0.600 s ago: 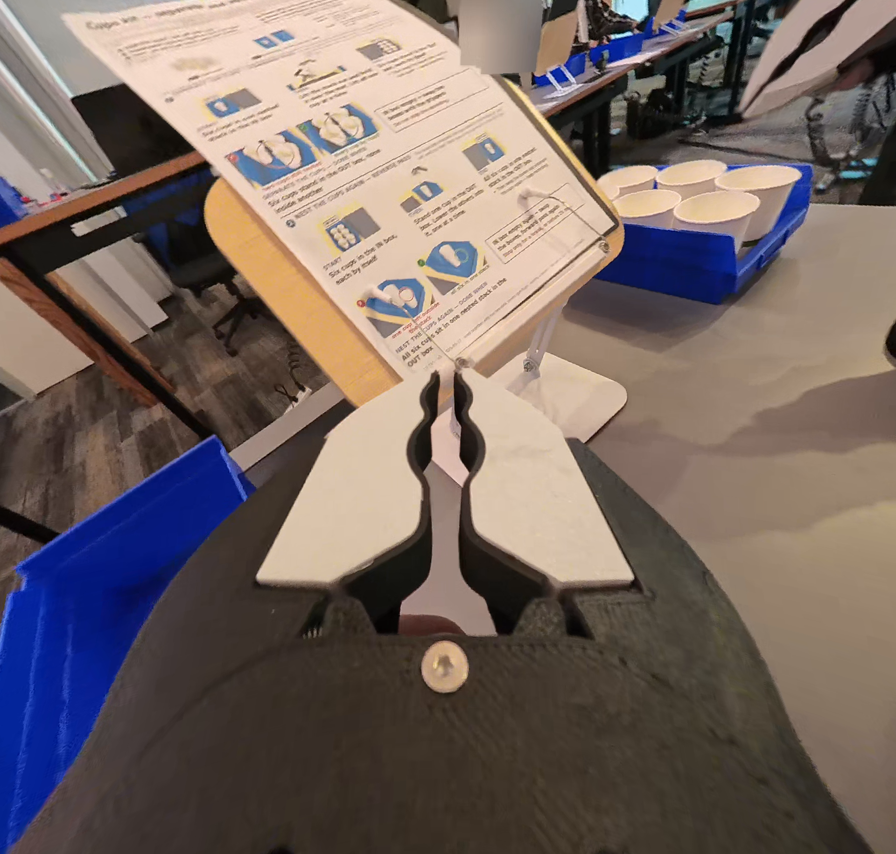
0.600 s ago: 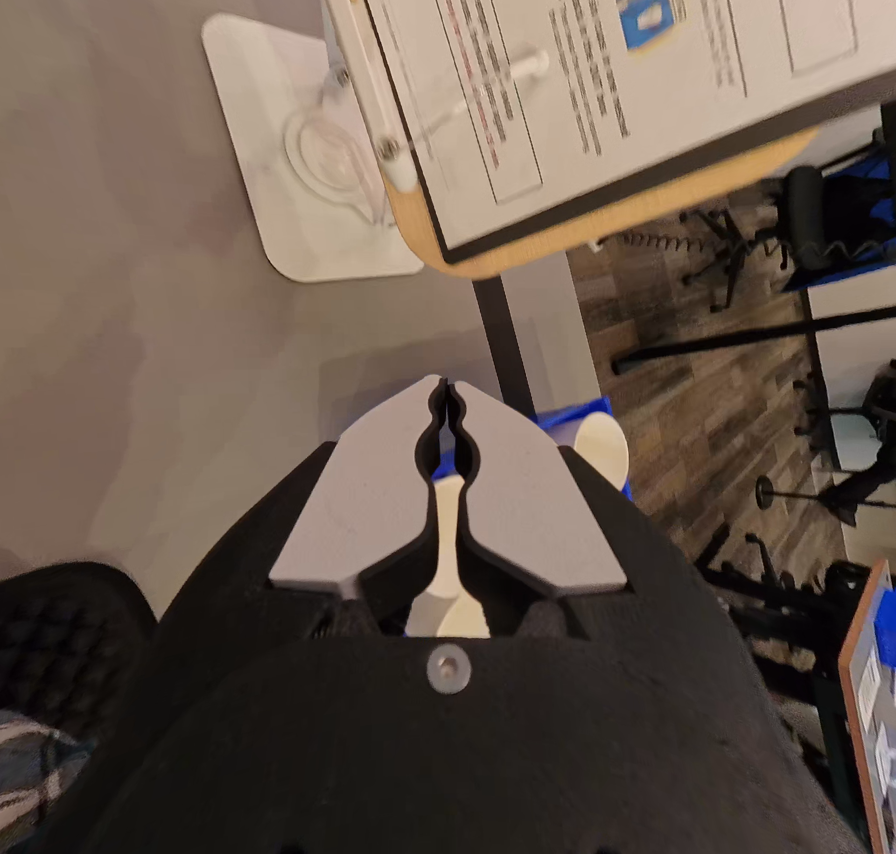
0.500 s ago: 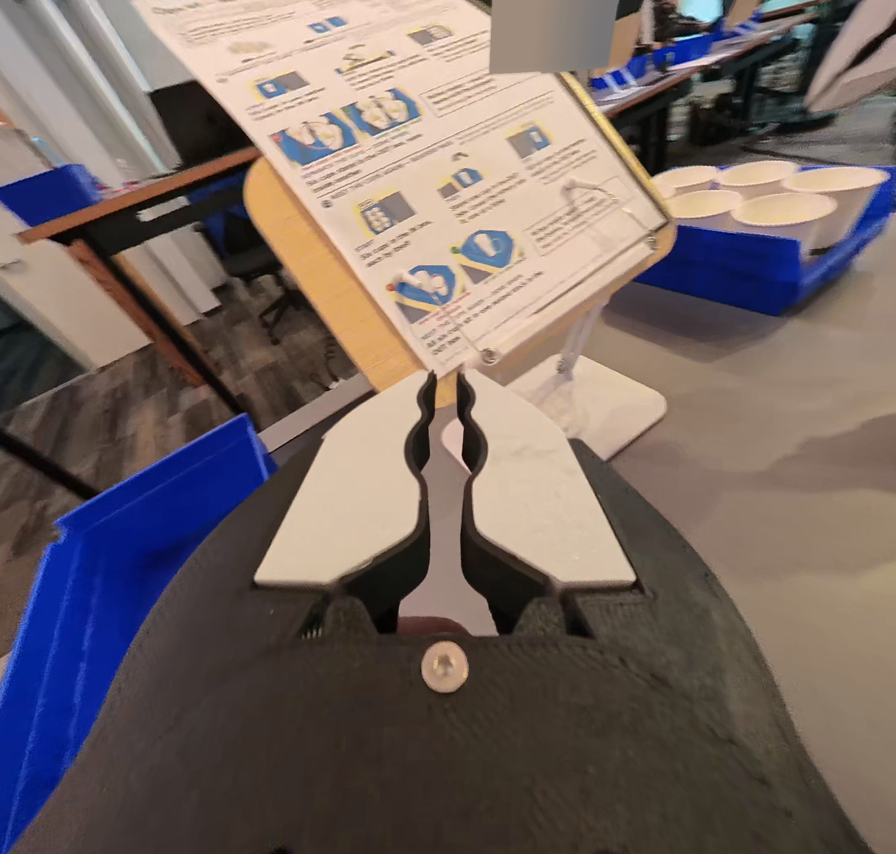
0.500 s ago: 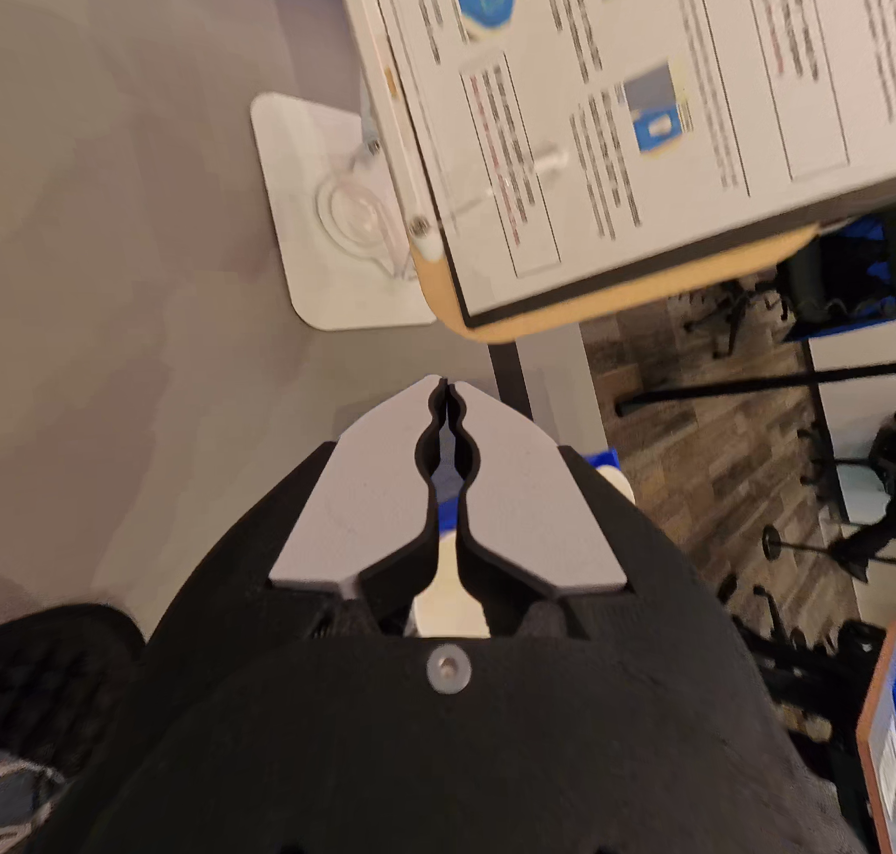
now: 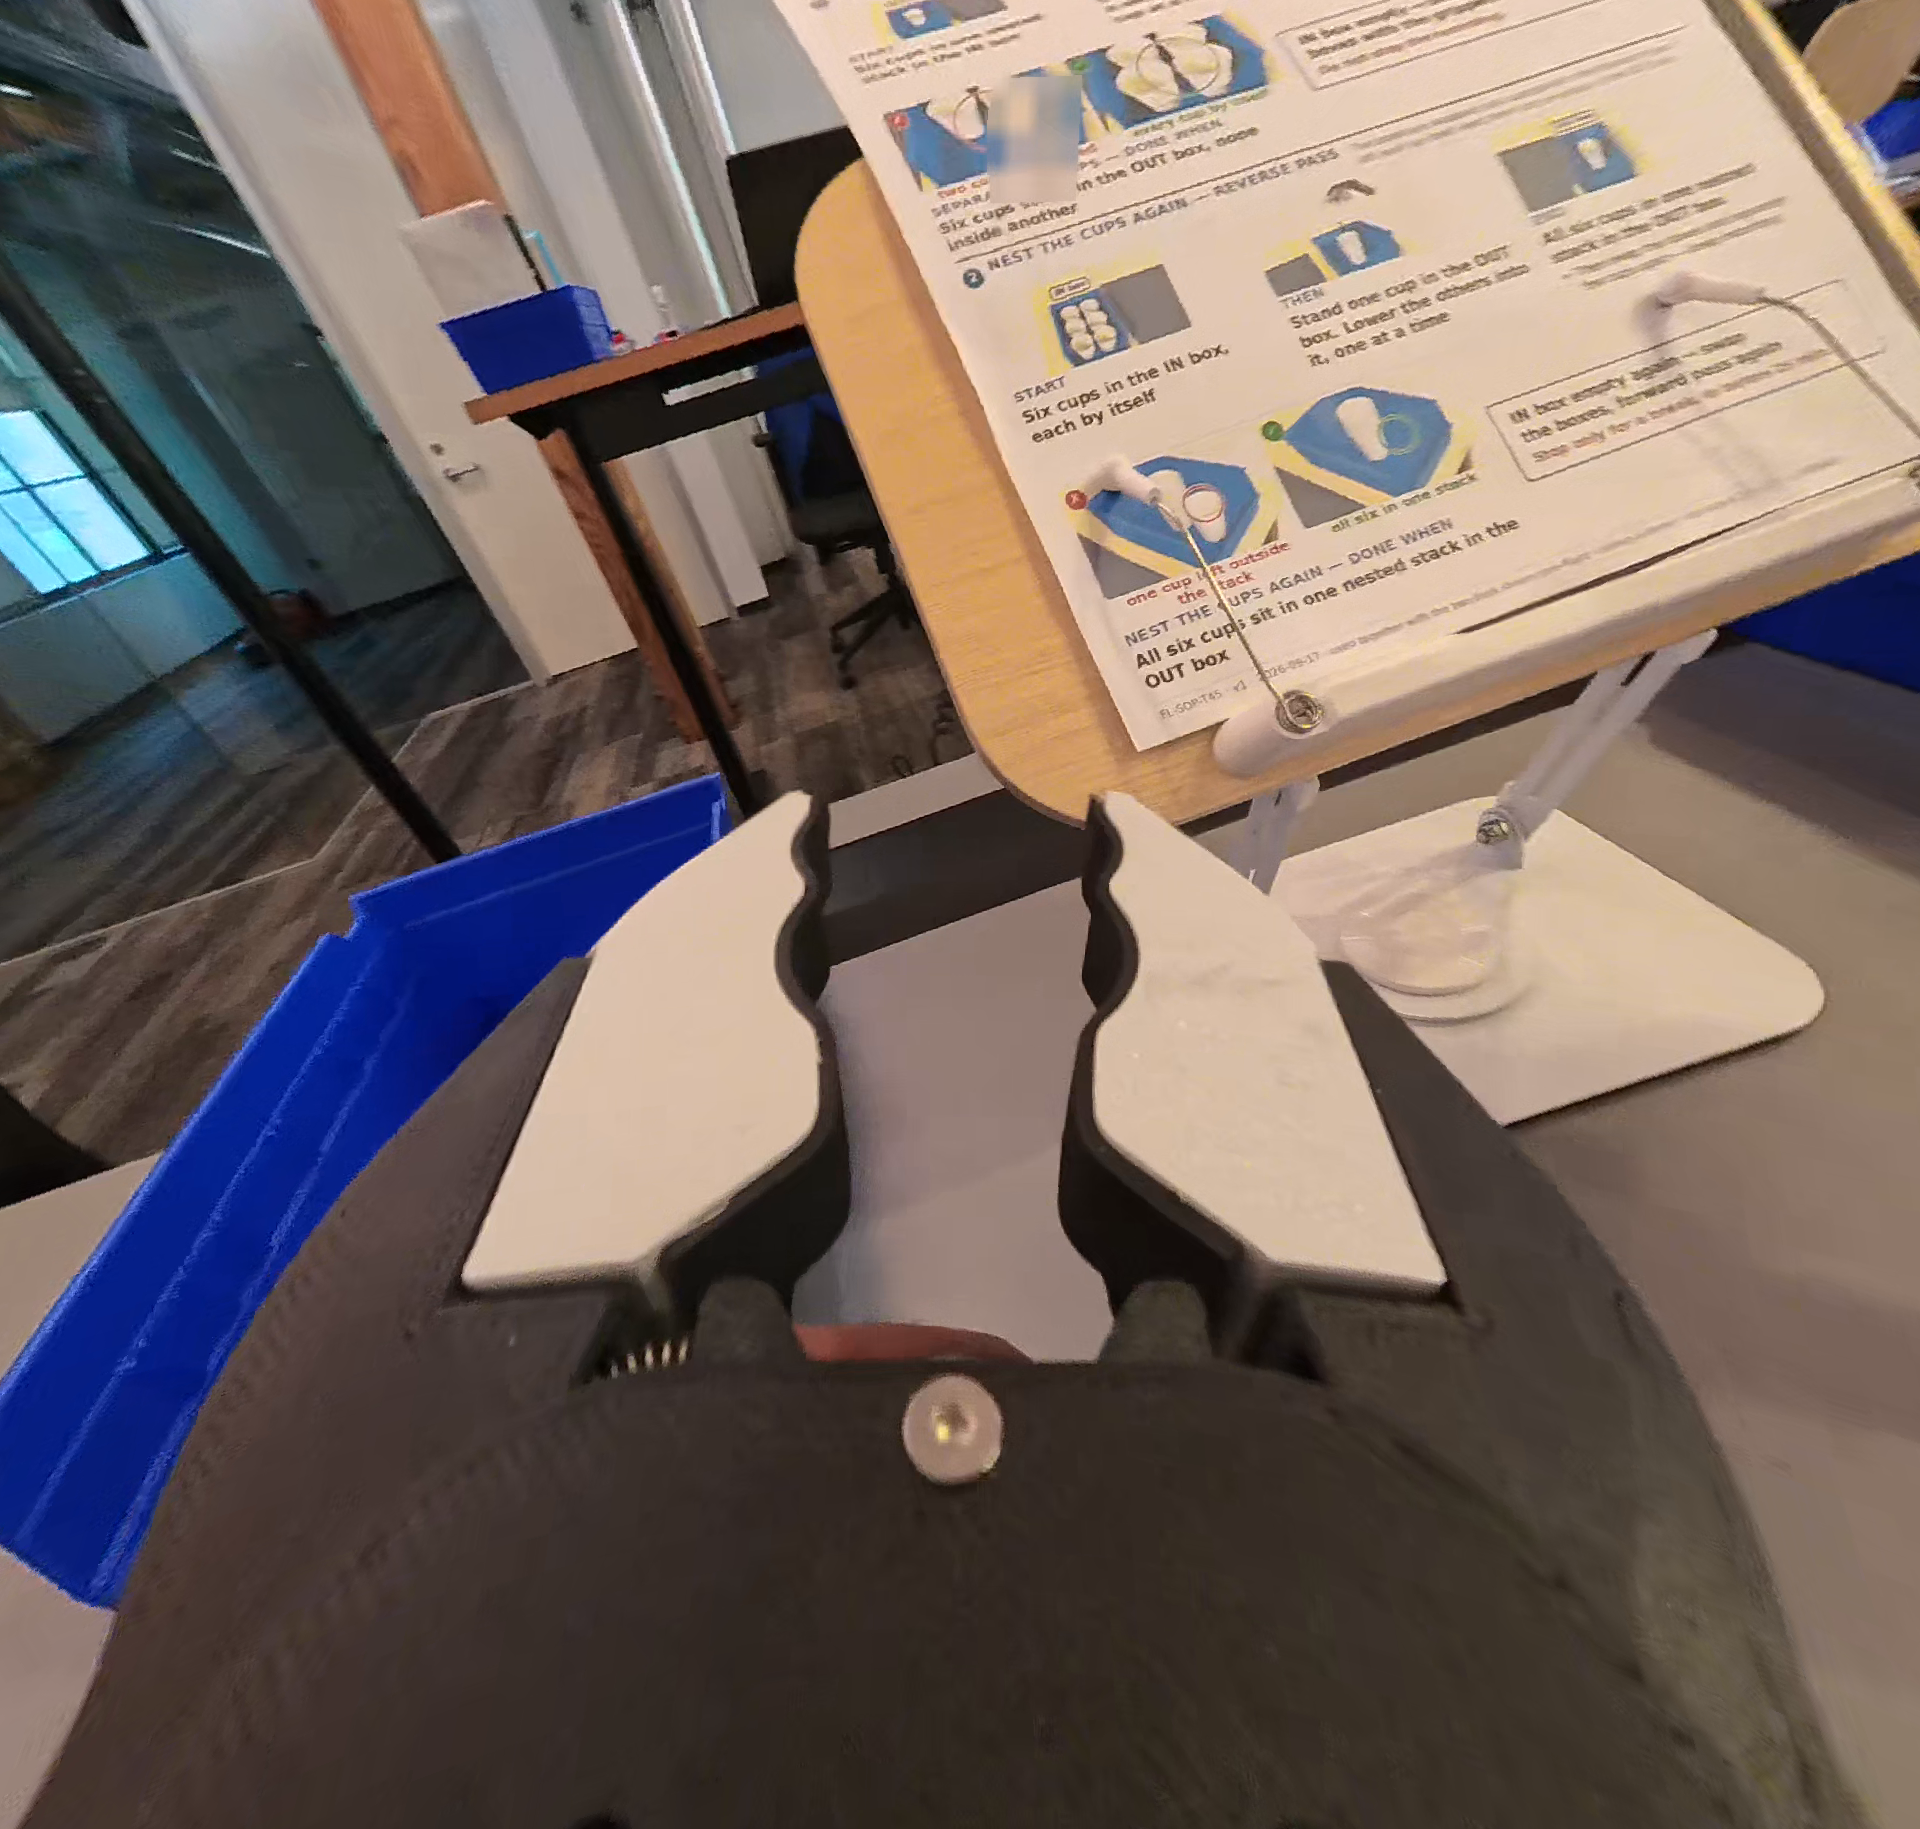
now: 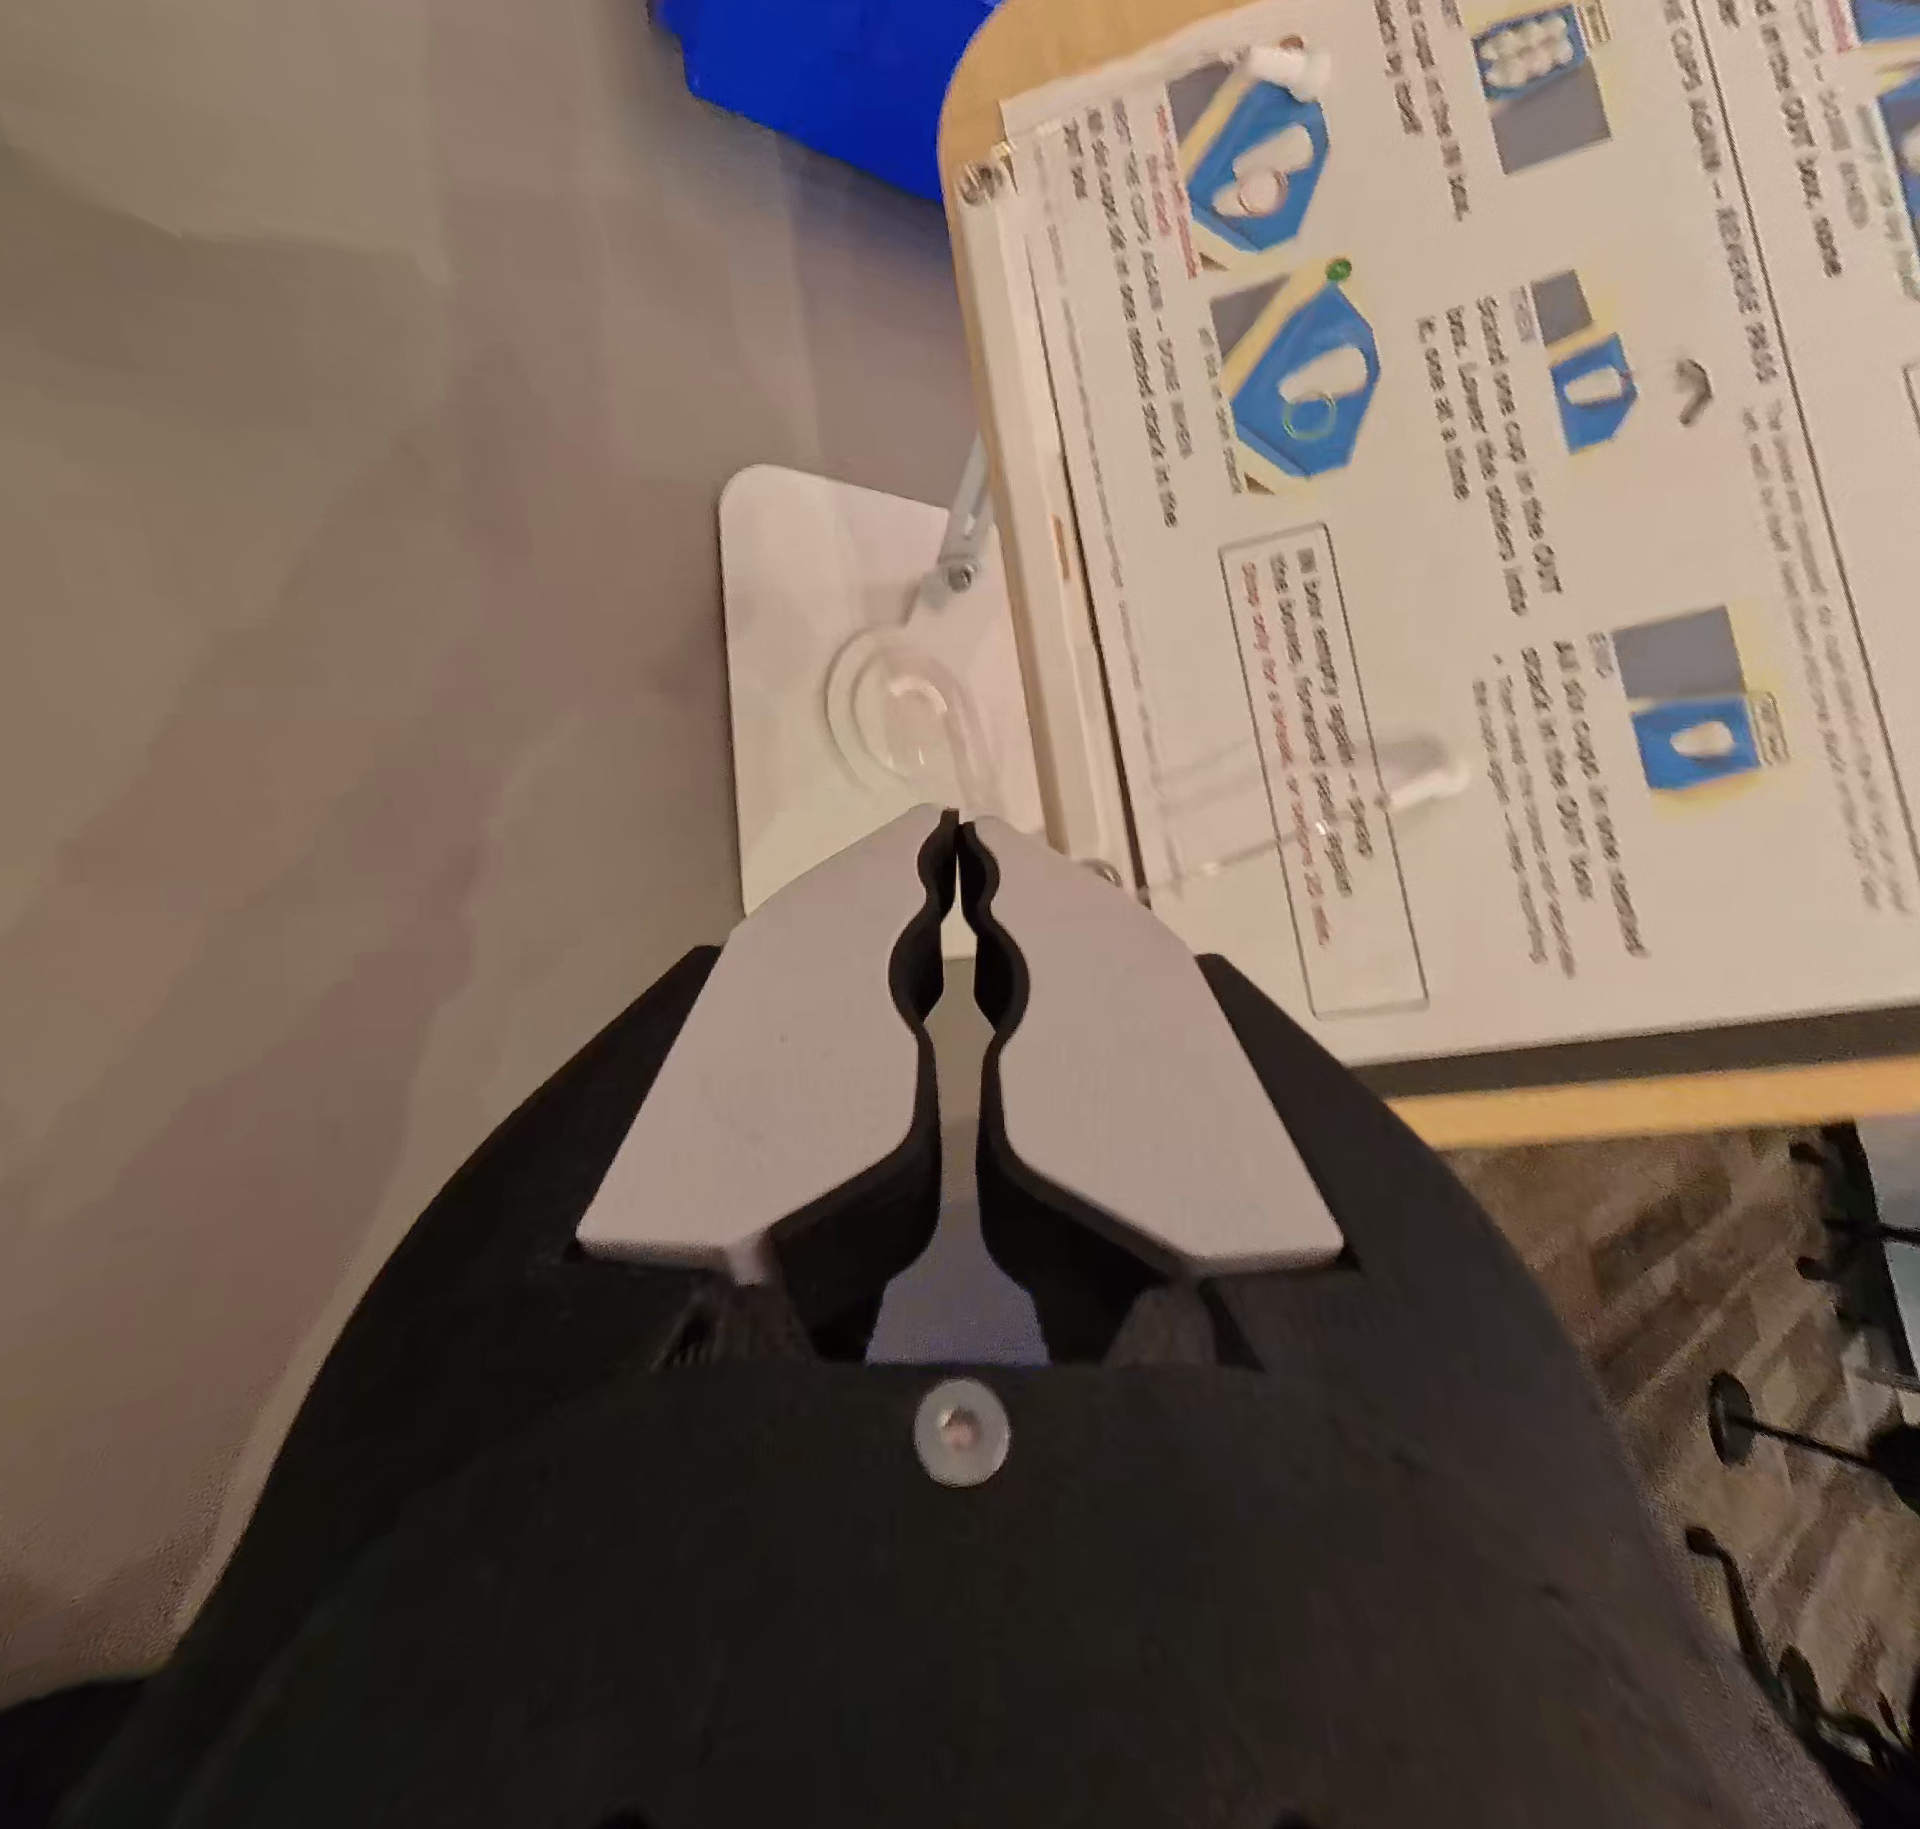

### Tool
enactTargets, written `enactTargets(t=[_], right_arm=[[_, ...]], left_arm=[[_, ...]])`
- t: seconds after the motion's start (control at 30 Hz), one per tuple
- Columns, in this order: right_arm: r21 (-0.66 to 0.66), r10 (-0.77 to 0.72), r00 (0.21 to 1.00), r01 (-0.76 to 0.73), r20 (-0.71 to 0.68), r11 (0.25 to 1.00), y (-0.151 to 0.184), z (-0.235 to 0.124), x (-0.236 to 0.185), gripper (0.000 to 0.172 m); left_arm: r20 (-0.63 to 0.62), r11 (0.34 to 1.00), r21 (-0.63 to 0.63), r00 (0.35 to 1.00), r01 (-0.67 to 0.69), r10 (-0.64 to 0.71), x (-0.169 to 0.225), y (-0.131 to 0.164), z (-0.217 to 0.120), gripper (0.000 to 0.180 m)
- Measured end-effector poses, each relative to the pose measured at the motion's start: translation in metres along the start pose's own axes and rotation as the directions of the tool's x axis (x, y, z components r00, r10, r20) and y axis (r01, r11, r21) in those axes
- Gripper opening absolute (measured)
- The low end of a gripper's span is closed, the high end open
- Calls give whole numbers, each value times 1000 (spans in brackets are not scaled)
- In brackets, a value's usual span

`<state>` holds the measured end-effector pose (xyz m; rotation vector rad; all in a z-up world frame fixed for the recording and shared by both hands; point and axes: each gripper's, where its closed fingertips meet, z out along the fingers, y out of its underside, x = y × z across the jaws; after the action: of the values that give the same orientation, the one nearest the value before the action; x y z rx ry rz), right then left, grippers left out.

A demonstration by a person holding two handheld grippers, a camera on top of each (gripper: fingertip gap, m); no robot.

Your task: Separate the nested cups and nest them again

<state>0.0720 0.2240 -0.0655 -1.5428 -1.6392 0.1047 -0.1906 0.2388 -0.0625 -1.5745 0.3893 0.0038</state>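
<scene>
No cup shows in either view now. My left gripper (image 5: 954, 829) is open, with nothing between its fingers; it hovers over the grey table (image 5: 1714, 1312), with a blue bin (image 5: 312, 1104) at its left. My right gripper (image 6: 954, 825) is shut, its fingertips touching each other with nothing between them. It hovers over the table (image 6: 364, 636) in front of the stand's white base (image 6: 810, 574). Another blue bin (image 6: 821, 23) shows at the top of the right wrist view; its inside is hidden.
A wooden board (image 5: 935, 532) on a white stand (image 5: 1558, 958) carries a printed instruction sheet (image 5: 1351, 325) just ahead of both grippers; it also shows in the right wrist view (image 6: 1455, 532). Beyond the table edge are floor, desks and office chairs. The grippers' ends are close to 25 centimeters from one another.
My left gripper's jaws have opened from nearly shut, and its view has swung left, so the bin of white cups has left the frame. My right gripper stayed shut and moved toward the stand.
</scene>
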Motion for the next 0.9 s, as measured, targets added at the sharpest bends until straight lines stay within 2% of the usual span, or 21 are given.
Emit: enactTargets(t=[0.27, 0.47, 0.63, 0.73, 0.83, 0.9], right_arm=[[16, -39, 998, 38, 43, 999, -18, 38, -26, 0], [24, -50, 999, 49, 21, 998, -21, 36, -24, 0], [36, 9, 995, -5, -103, 999, -12, 2, 12, 0], [19, 66, 975, -64, -214, 998, 8, -30, 44, 2], [-28, 162, 915, -185, -370, 982, 55, -75, 86, 5], [-53, 245, 834, -310, -494, 949, 102, -111, 115, 7]], left_arm=[[103, 1000, 16, 995, -11, 10, -4, 11, 9, 43], [135, 1000, 23, 991, -4, 1, -17, 24, 8, 38], [144, 1000, 22, 989, 8, -11, -31, 28, 2, 40], [174, 1000, 22, 985, 6, -10, -51, 24, -7, 44], [191, 999, -33, 981, 32, -25, -85, 26, -14, 52], [215, 995, -81, 976, 56, -38, -113, 34, -17, 60]])
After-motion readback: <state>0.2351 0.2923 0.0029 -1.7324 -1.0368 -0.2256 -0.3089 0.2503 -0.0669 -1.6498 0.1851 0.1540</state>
